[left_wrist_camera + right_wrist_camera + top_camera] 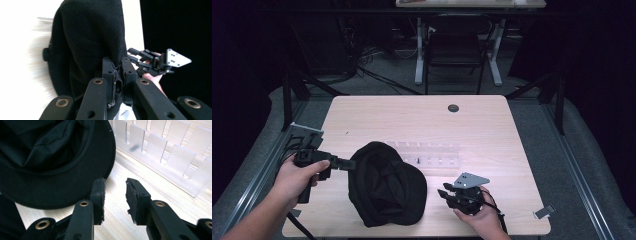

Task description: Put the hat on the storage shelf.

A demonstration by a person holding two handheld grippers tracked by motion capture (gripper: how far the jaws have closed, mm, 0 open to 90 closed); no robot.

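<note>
Forearms enter from the bottom of the high view, one at each lower corner. The left hand [294,177] grips the left gripper [346,163] level, pointing toward the frame's centre; its fingers [109,75] are pinched tight on the edge of one black hat [384,184]. The hat lies crown-down, lower centre of the frame, on the pale wooden desk [422,117]. The right hand [479,216], lower right of centre, holds the right gripper [445,191] low over the desk, aimed left at the hat's brim [62,192]; its fingers [98,195] stand apart with nothing between them, just beside the brim. One clear plastic rack [437,155] with upright dividers sits beyond the hat
</note>
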